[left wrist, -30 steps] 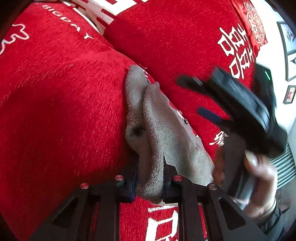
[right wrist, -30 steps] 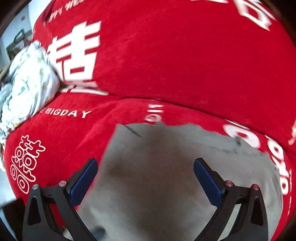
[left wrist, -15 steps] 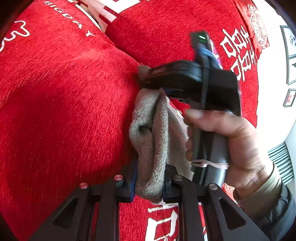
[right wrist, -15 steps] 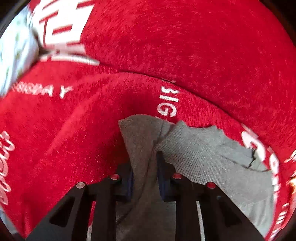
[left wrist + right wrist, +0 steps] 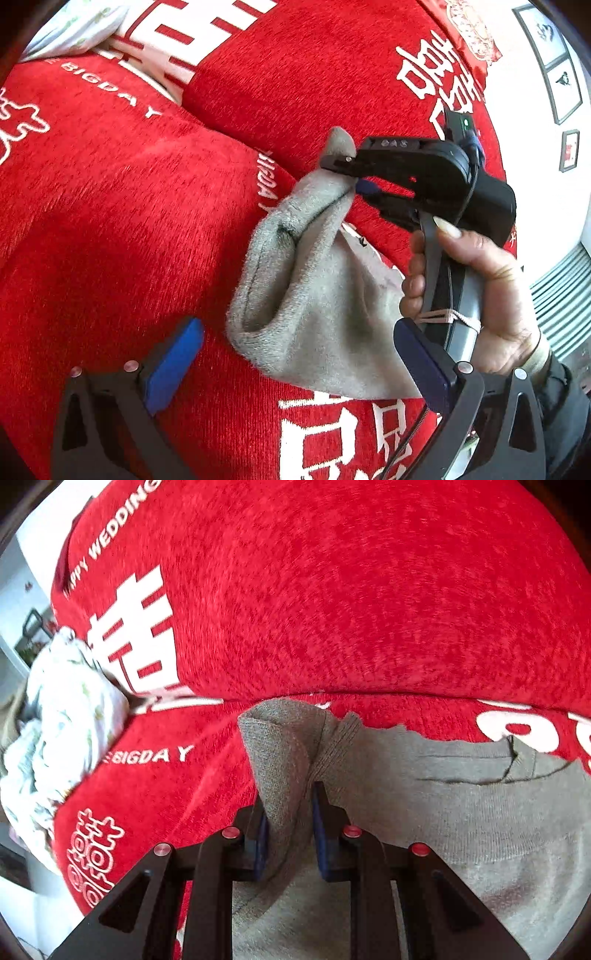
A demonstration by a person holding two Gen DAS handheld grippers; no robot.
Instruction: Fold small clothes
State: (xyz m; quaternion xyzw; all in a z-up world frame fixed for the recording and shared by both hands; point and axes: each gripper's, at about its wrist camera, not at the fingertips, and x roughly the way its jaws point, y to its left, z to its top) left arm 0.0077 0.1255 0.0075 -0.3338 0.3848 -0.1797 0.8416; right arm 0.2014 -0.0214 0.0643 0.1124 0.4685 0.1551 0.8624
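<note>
A small grey knit garment [image 5: 317,295] lies bunched on a red cushion [image 5: 110,221]. My left gripper [image 5: 295,354] is open, its blue pads either side of the garment's near edge and apart from it. My right gripper [image 5: 351,177] is shut on the garment's far corner, lifting it into a peak. In the right wrist view the right gripper [image 5: 290,834] pinches a raised fold of the grey garment [image 5: 461,812], which spreads to the right over the red cushion [image 5: 166,794].
A red back cushion [image 5: 351,590] with white lettering rises behind the seat. A crumpled white floral cloth [image 5: 62,716] lies at the left end of the sofa. A white wall with framed pictures [image 5: 554,66] stands at the right.
My left gripper has opened and let go of the grey garment. My right gripper came in, closed on the garment's far corner and now lifts it.
</note>
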